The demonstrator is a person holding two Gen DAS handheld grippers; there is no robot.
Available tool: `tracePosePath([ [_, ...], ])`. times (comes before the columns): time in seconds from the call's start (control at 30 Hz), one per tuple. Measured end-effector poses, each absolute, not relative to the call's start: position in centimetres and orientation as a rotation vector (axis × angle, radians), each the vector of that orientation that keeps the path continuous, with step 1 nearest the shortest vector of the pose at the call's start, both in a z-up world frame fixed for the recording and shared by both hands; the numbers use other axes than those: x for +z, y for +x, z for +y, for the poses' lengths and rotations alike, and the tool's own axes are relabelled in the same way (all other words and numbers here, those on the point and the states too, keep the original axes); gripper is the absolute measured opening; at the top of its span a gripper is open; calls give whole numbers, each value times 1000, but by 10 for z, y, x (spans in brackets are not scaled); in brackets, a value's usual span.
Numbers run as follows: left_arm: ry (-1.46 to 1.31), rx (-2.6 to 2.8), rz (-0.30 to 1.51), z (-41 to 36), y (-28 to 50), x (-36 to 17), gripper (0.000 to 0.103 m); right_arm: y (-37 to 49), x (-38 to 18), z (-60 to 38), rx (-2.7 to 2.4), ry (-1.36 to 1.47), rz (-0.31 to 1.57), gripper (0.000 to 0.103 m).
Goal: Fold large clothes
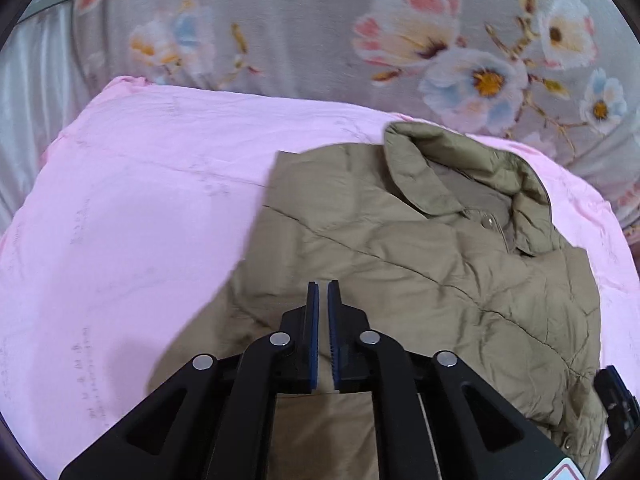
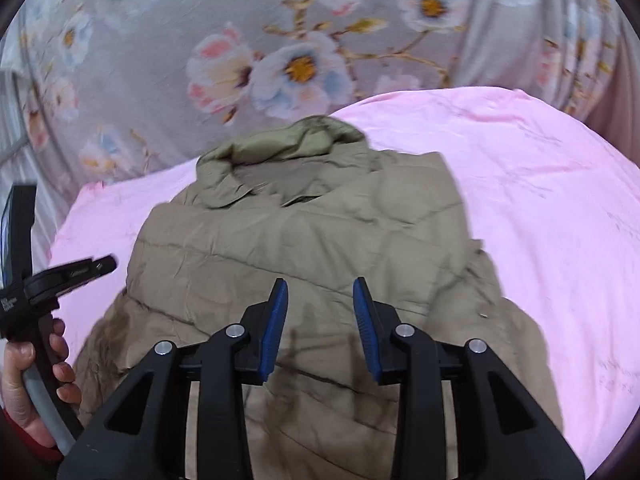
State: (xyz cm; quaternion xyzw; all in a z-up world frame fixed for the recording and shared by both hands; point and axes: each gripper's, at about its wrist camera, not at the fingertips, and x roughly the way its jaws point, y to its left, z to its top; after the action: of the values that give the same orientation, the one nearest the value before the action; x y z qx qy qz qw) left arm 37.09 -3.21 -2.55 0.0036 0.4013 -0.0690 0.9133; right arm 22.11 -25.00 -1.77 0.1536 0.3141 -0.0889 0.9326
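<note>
An olive-khaki padded jacket [image 1: 420, 264] lies on a pink sheet [image 1: 132, 208], collar at the far end; it also shows in the right wrist view [image 2: 304, 240]. My left gripper [image 1: 323, 292] hovers over the jacket's left part, its blue-padded fingers nearly together with nothing between them. My right gripper [image 2: 320, 292] is open above the middle of the jacket, empty. The left gripper's black body [image 2: 36, 280], held by a hand, shows at the left edge of the right wrist view. A part of the right gripper [image 1: 616, 400] shows at the right edge of the left wrist view.
A grey floral bedspread [image 1: 320, 28] lies beyond the pink sheet and also shows in the right wrist view [image 2: 280, 40]. Bare pink sheet lies to the left of the jacket in the left wrist view, and to its right [image 2: 540, 200] in the right wrist view.
</note>
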Motion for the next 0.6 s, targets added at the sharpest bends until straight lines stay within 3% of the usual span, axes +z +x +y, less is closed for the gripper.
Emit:
tracePosePath([
  [0.2,52,-109,848,-48,377,-84,8,252,-72,-241,-163,262,761,33],
  [0.47,109,-86,828,-54,373,-89,8,253,-78,-239,-162,252,783,34],
  [0.53,39,-121,853,-37,370,-76,10,243,-70,-245,-157,262,780,40],
  [0.6,-40,-138,853,-10,364,-59,18,226,-57,-256,-183,273,735,60],
])
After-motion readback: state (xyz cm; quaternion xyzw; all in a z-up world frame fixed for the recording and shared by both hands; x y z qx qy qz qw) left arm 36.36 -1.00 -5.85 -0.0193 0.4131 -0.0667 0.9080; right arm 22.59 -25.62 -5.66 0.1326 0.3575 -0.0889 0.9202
